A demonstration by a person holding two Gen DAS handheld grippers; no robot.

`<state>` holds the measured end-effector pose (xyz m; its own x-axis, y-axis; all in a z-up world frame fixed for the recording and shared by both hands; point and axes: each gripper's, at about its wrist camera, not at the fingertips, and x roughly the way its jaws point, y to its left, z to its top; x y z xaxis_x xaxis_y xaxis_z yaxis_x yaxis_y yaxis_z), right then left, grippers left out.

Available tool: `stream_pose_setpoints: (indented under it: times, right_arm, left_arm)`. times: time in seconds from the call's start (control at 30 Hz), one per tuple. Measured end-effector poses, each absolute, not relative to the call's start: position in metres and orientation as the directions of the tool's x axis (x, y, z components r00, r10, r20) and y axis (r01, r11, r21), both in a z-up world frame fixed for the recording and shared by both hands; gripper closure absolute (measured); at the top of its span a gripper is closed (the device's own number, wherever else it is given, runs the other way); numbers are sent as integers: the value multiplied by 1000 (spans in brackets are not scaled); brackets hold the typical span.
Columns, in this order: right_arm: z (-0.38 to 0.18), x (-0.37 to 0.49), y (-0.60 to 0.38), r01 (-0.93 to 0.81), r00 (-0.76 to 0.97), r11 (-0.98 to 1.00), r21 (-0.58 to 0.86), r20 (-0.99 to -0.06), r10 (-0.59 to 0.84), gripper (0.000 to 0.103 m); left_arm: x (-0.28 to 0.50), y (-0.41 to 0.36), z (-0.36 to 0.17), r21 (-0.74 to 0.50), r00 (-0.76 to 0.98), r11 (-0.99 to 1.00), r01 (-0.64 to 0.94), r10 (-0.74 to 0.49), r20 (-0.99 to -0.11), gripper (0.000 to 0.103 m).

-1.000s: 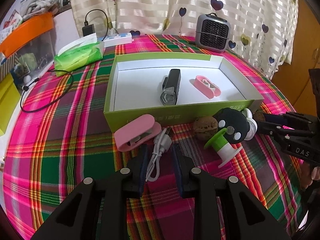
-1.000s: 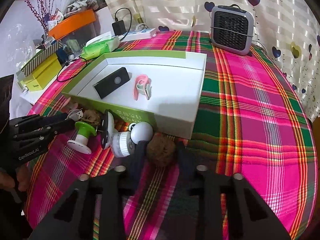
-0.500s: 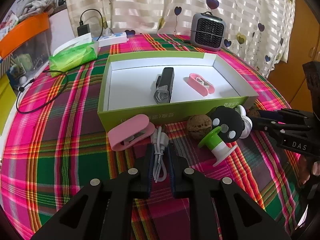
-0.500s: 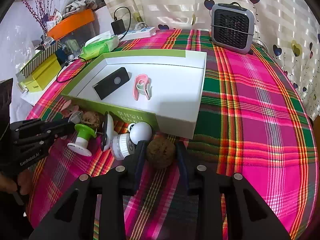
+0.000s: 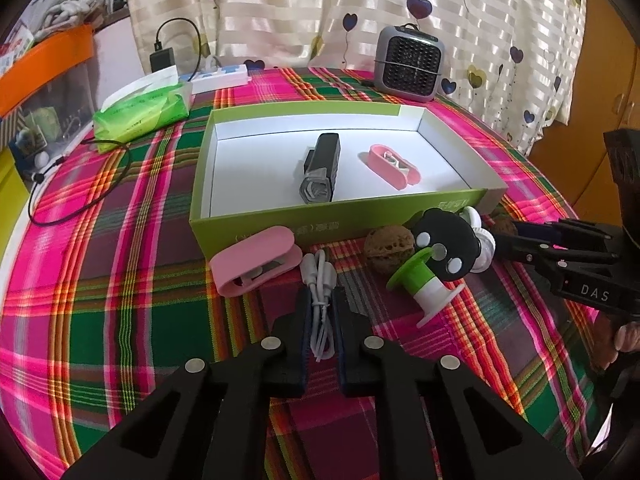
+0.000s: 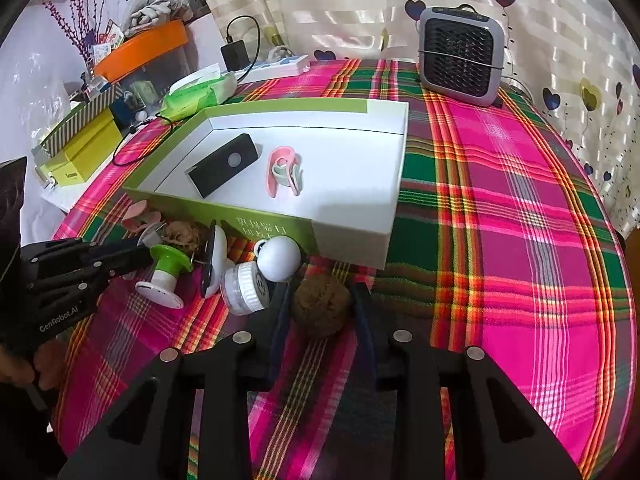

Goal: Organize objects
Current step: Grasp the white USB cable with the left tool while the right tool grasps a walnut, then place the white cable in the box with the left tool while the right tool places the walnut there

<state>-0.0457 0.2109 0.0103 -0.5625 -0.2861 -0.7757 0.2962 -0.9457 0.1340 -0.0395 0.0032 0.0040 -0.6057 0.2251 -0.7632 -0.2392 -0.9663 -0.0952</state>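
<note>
My left gripper pinches a white coiled cable on the plaid cloth, the green box at twelve o'clock. My right gripper, marked "DAS", clamps a brown walnut. The left one reads "GenRobot.AI".

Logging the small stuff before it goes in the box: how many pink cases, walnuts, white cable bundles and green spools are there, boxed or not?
Pink case: 2
Walnut: 2
Cable bundle: 1
Green spool: 1
Total: 6
</note>
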Motion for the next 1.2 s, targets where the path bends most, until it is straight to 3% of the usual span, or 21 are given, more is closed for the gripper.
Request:
stream_pose_setpoints:
  times: [0.63, 1.2]
  right_arm:
    - [40, -25, 199, 343, -624, -929, 136, -707, -333, 71]
    - [53, -64, 176, 392, -631, -915, 98, -695, -345, 71]
  left_arm:
    - [-26, 1, 29, -125, -662, -965, -231, 250, -706, 94]
    - [-67, 6, 49, -57, -702, -969, -239, 213, -679, 94]
